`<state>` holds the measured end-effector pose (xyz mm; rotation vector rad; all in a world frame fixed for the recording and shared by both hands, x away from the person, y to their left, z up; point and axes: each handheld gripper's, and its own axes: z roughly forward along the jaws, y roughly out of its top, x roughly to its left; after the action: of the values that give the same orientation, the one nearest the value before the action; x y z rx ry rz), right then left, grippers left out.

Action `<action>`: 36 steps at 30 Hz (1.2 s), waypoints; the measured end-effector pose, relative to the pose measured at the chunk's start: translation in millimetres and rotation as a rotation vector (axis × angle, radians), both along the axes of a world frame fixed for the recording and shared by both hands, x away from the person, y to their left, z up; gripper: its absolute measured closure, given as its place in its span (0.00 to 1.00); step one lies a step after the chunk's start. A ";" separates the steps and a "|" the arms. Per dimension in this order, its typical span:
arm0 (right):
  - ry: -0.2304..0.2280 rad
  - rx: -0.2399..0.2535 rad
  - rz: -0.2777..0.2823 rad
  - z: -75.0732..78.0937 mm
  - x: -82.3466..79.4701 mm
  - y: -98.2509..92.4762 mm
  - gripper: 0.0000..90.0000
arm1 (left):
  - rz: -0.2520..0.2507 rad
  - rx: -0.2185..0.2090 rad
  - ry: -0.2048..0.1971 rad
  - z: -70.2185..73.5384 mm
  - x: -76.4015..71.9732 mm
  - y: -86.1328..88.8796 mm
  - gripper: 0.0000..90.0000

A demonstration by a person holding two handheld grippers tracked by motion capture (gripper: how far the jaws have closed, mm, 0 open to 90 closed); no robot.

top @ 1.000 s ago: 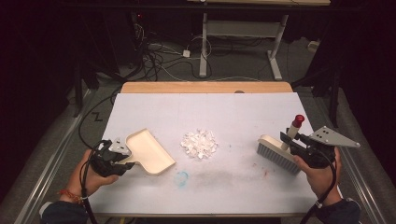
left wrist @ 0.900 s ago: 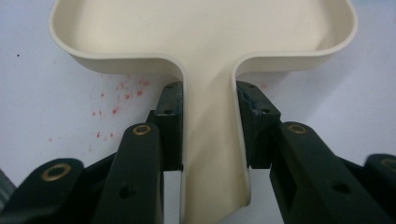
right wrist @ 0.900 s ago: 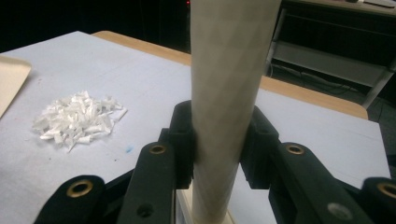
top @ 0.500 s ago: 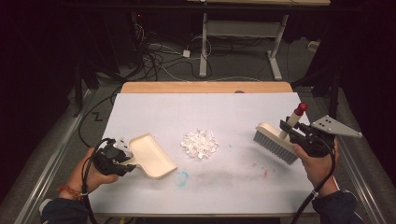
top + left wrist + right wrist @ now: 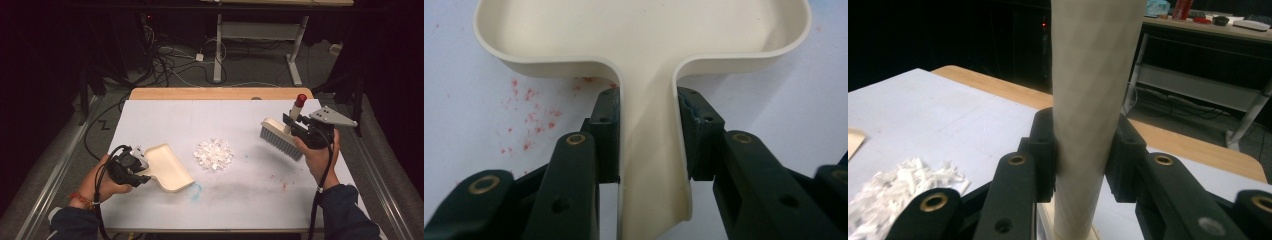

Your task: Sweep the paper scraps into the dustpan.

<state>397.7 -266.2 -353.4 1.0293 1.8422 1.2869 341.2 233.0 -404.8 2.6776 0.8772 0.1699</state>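
From the high view, the left gripper [image 5: 131,165] clamps the handle of the dustpan [image 5: 169,167], which lies near the table's [image 5: 150,115] front-left edge. The paper scraps [image 5: 213,153] sit mid-table with bare surface all round. The right gripper [image 5: 301,131] clamps the brush [image 5: 281,138], which has shifted inward towards the scraps since a second ago; the dustpan has barely moved.

In the left gripper view, both pads [image 5: 606,131] press the dustpan's [image 5: 644,45] handle; its far rim is cut off.

In the right gripper view, the pads [image 5: 1044,150] squeeze the brush handle [image 5: 1088,100]; the bristles are hidden, the scraps [image 5: 893,192] lower left.
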 end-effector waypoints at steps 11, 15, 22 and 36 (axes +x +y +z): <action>0.021 0.026 -0.007 -7.2 21.7 20.2 0.79 | -0.013 0.006 0.015 -2.0 0.9 -4.3 0.70; 0.022 0.023 -0.016 -8.9 27.0 29.9 0.79 | -0.013 0.012 0.019 -2.7 2.0 -7.9 0.70; 0.024 0.015 0.011 -17.3 44.4 65.9 0.79 | -0.008 0.022 0.039 -5.3 4.4 -11.1 0.70; 0.024 -0.051 0.003 -31.8 58.4 118.6 0.79 | -0.024 0.018 0.037 -6.6 9.0 -24.0 0.70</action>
<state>456.1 -147.6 -385.1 1.0195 1.8852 1.2275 350.2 209.0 -411.4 2.7144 0.8583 0.1243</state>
